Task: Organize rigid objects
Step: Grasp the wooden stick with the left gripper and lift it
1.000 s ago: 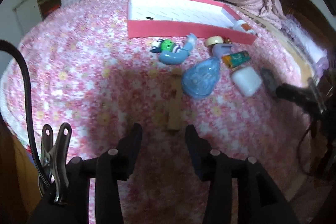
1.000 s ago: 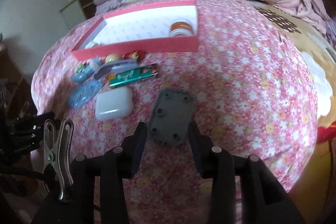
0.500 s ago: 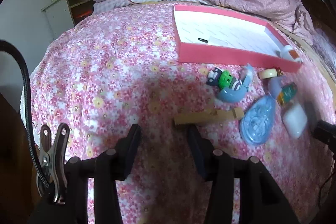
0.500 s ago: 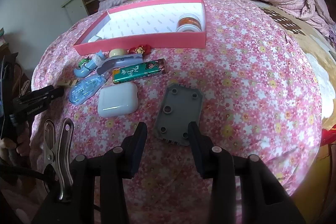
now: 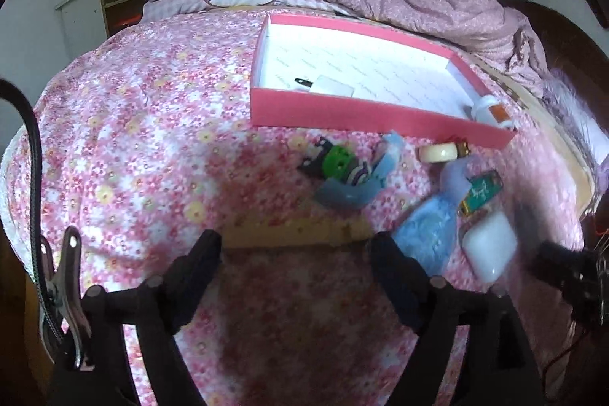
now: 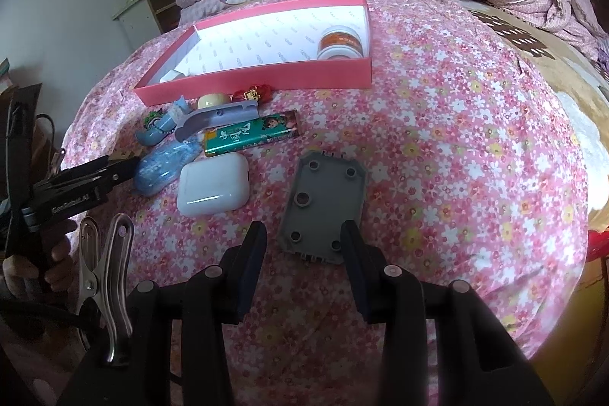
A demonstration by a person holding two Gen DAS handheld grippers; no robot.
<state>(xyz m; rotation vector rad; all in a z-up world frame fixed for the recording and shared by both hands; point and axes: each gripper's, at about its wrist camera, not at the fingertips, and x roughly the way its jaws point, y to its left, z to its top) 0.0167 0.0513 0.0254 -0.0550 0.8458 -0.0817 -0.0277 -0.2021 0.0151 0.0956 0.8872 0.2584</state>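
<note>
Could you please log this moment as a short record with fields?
surface: bed with pink floral sheet
box: pink tray, open, holds a jar and a white item
outside tray: grey plate, white case, green pack, blue bag, wood block
left claw: open, wood block across its tips
right claw: open, straddling grey plate's near end

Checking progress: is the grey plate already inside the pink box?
No, the grey plate lies on the bedspread outside the pink box.
</note>
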